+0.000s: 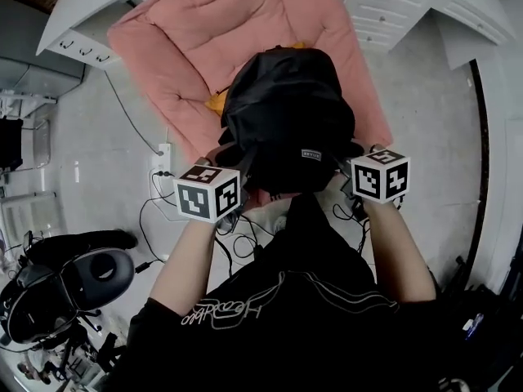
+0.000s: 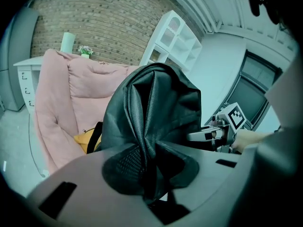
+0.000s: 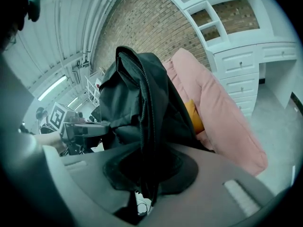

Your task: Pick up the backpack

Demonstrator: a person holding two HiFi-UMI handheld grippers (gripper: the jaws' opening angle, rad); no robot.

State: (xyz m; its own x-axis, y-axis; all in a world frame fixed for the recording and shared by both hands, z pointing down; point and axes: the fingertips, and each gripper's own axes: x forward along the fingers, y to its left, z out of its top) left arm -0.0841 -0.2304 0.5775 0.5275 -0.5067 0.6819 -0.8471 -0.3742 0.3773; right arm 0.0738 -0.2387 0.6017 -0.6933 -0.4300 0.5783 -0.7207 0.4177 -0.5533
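A black backpack (image 1: 286, 117) hangs in the air above a pink cushioned seat (image 1: 245, 23), held up from both sides. My left gripper (image 1: 233, 188) is shut on a bunched fold of the backpack's black fabric (image 2: 147, 160) at its left side. On the other side my right gripper (image 1: 350, 178) is shut on another fold of the same bag (image 3: 144, 169). In the left gripper view the backpack (image 2: 151, 112) fills the middle and the right gripper (image 2: 213, 135) shows beyond it. The right gripper view shows the left gripper (image 3: 80, 129) past the bag.
A yellow item (image 1: 216, 100) lies on the pink seat under the bag. White drawer units (image 1: 392, 6) stand behind the seat. A power strip and cables (image 1: 162, 166) lie on the floor at left, with a black chair (image 1: 73, 276) nearby.
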